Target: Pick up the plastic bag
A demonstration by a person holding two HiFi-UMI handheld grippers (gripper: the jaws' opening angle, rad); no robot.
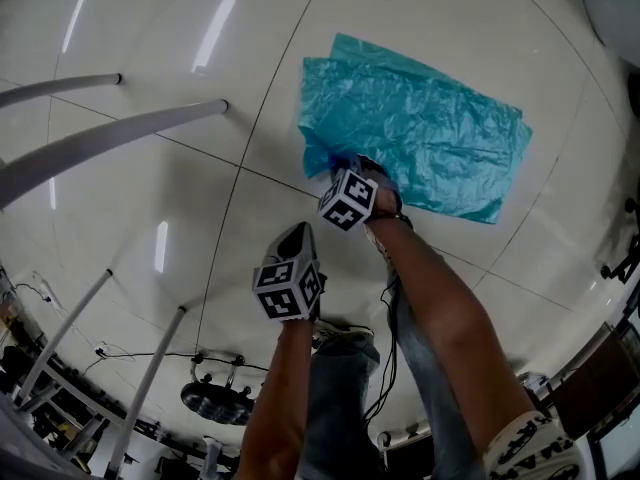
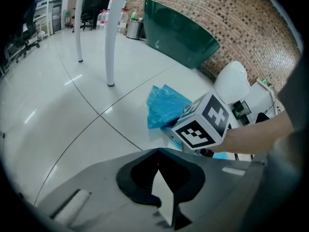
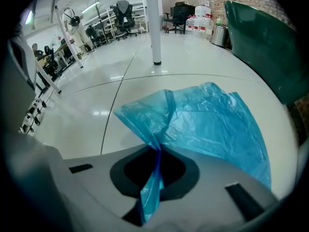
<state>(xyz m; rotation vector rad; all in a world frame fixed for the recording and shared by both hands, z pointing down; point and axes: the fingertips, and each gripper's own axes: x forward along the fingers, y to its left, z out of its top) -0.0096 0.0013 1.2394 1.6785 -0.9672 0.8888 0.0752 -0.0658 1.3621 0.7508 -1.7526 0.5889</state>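
Note:
A crumpled blue plastic bag (image 1: pixel 420 138) lies spread on the glossy white floor. My right gripper (image 1: pixel 337 166) is at the bag's near left corner, shut on a bunched fold of it. In the right gripper view the film (image 3: pixel 212 124) rises from the floor and runs as a pinched strip between the closed jaws of the right gripper (image 3: pixel 156 153). My left gripper (image 1: pixel 298 232) hangs closer to me, apart from the bag, jaws together and empty. In the left gripper view the left gripper (image 2: pixel 157 152) points toward the bag (image 2: pixel 164 105) and the right gripper's marker cube (image 2: pixel 203 122).
White slanted table legs (image 1: pixel 110 133) stand to the left, and a white post (image 3: pixel 154 23) stands beyond the bag. A dark green curved panel (image 2: pixel 183 33) and a brick wall lie behind it. A white rounded object (image 2: pixel 231 81) sits at right. The person's jeans (image 1: pixel 340 398) are below.

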